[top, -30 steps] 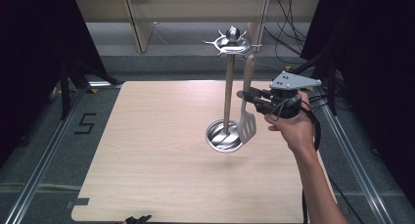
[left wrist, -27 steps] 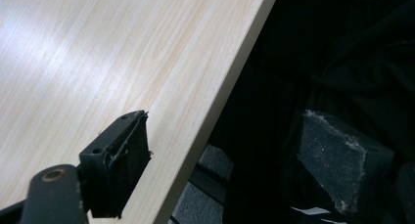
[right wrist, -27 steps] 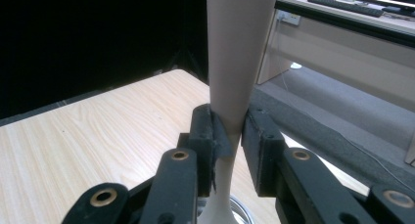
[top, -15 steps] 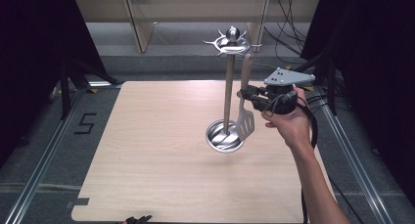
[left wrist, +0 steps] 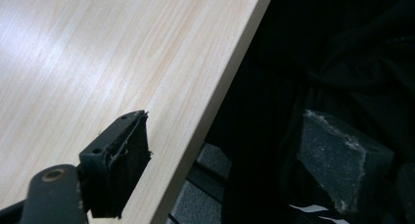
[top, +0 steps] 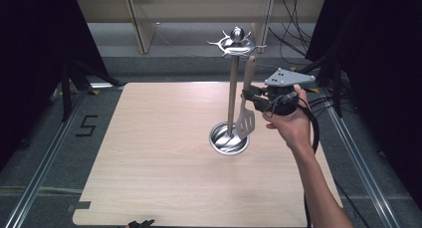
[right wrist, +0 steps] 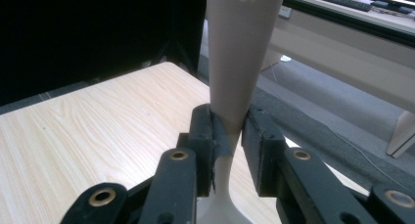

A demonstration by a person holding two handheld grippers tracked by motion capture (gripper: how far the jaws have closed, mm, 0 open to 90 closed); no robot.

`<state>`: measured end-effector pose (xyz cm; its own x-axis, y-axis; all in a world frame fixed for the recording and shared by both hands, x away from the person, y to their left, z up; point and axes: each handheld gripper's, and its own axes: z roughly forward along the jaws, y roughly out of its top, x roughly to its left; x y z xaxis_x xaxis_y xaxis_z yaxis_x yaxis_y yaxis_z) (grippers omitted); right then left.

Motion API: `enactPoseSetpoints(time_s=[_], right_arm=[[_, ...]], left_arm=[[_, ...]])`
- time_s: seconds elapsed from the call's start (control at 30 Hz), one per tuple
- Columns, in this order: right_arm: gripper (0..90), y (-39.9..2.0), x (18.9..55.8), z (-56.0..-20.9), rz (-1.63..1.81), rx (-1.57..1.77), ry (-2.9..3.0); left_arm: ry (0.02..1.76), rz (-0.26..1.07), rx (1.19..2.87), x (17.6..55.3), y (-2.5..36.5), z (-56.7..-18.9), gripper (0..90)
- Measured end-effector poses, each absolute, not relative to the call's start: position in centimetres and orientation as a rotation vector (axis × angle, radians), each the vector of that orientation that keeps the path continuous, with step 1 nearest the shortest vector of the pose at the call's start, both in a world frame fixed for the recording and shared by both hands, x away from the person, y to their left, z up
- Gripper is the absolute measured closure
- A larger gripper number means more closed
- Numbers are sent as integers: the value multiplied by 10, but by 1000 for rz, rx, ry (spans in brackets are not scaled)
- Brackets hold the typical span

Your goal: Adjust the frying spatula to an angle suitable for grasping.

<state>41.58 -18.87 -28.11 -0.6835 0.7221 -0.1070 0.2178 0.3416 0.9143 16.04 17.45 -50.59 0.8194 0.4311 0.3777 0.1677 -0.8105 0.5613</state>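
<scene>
Two black fingers [right wrist: 203,136] of the right gripper [right wrist: 227,136] pinch the pale handle of a slotted spatula [top: 246,119], one pad on each side of the narrow neck where the handle tapers toward the blade. In the right gripper view the handle rises straight up out of the grip, widening as it goes. Seen from the high view, the right gripper [top: 250,97] points toward the left, held by the person's right hand [top: 291,123], with its grey three-cornered plate on top and its cable looping down along the forearm. The spatula stands nearly upright: its slotted metal blade hangs just above the rim of the round metal base of a utensil stand [top: 231,96], and its wooden handle top reaches up close under the stand's ring of hooks, just beside the stand's thin pole. Whether the handle's end touches a hook I cannot tell. The stand sits on the right half of the light wooden bench [top: 149,153].

The left gripper [left wrist: 235,160] has its fingers spread wide with nothing between them; one finger hangs over the bench edge [left wrist: 205,116], the other over the dark space beside it.
</scene>
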Motion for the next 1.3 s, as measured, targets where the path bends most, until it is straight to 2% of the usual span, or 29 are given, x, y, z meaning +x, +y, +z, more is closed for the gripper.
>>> enactPoseSetpoints(time_s=[0.23,0.7,1.03,1.3], right_arm=[[748,-191,413,-283,1353,827,2110],[637,-202,400,-291,1406,800,2080],[574,-216,383,-316,1418,805,2077],[568,-229,375,-335,1393,869,2069]], left_arm=[[435,671,2497,161,174,-506,182],[442,678,2499,160,175,-505,181],[455,678,2475,160,175,-507,181],[456,701,2481,160,175,-506,181]])
